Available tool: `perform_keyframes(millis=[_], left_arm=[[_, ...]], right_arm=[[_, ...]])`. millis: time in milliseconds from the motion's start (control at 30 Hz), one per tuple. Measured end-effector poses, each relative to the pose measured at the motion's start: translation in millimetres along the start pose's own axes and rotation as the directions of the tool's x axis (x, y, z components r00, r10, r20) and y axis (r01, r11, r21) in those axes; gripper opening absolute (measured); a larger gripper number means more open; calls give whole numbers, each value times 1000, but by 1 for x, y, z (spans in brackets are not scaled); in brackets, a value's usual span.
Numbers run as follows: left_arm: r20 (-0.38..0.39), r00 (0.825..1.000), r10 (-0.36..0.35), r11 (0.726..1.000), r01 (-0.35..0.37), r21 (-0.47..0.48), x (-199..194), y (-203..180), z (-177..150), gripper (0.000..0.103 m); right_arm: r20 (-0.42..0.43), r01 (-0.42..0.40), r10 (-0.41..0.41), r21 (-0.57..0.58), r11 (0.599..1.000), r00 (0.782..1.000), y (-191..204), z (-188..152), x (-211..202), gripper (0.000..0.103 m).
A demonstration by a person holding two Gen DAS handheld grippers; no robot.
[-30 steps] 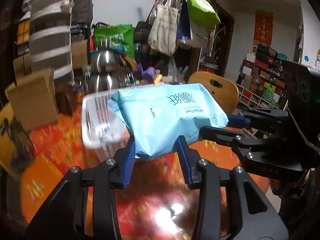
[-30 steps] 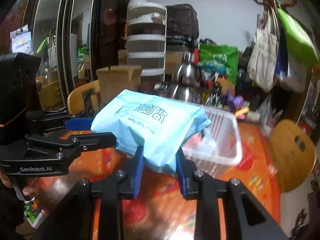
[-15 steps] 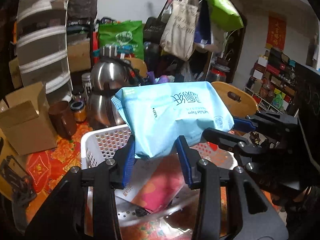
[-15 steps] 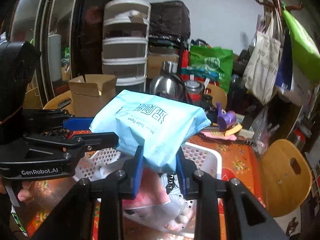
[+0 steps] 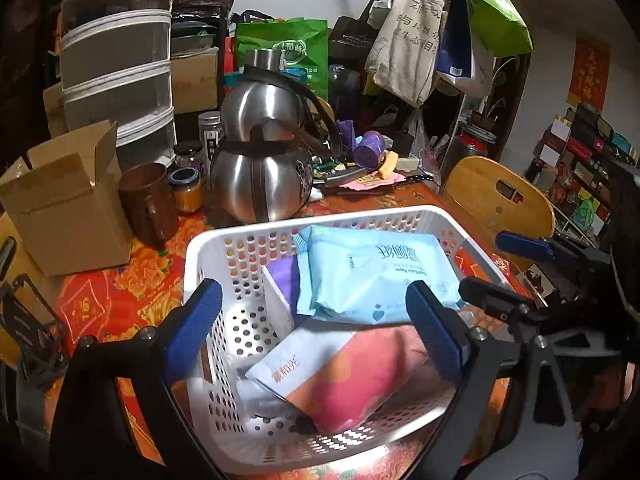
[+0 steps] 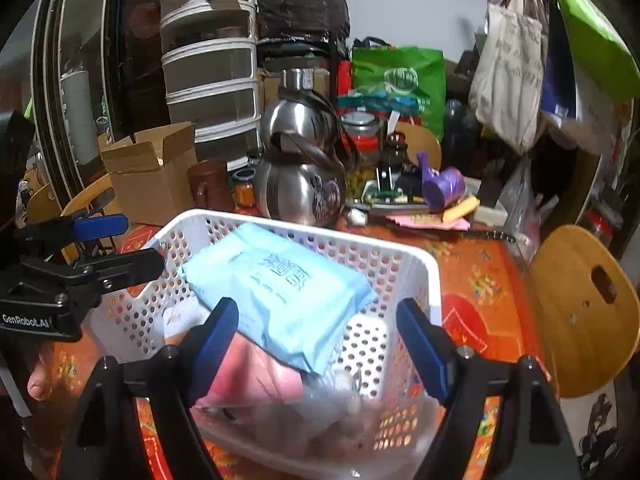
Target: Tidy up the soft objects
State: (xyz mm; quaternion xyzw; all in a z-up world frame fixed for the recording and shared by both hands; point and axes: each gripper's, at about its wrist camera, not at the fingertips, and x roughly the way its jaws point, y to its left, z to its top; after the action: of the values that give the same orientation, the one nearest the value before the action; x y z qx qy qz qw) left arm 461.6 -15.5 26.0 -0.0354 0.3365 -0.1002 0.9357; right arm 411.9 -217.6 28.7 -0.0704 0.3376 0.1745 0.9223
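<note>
A light blue wet-tissue pack (image 5: 372, 272) (image 6: 276, 284) lies tilted in the white perforated basket (image 5: 224, 240) (image 6: 400, 252), on top of a pink pack (image 5: 360, 376) (image 6: 256, 376) and a white pack (image 5: 288, 364). My left gripper (image 5: 312, 286) hovers over the basket's near side. Its jaws are opening, wide apart, and the pads touch nothing. My right gripper (image 6: 316, 306) hovers over the basket from the other side. Its jaws are opening too, clear of the blue pack below them.
A steel kettle (image 5: 264, 176), a brown mug (image 5: 146, 200), jars and an open cardboard box (image 5: 64, 204) stand behind the basket on the red floral cloth. A wooden chair (image 5: 496, 200) is at the right. Bags hang overhead.
Both grippers carried the blue pack over the basket, then their jaws spread and let it go. The pack now rests inside the basket.
</note>
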Motion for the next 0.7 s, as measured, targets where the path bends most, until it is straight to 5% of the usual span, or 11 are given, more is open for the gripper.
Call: perform_keyframes(millis=[367, 600, 700], left_arm=[[2, 1000, -16, 1000, 16, -9, -21, -5, -26, 93], [83, 997, 5, 1000, -6, 8, -68, -14, -37, 101], [108, 994, 29, 999, -31, 16, -91, -20, -46, 103]], right_arm=[[8, -29, 29, 42, 999, 1000, 6, -12, -18, 82], [37, -44, 42, 63, 997, 998, 17, -26, -47, 103], [65, -39, 34, 74, 996, 997, 19, -34, -66, 103]])
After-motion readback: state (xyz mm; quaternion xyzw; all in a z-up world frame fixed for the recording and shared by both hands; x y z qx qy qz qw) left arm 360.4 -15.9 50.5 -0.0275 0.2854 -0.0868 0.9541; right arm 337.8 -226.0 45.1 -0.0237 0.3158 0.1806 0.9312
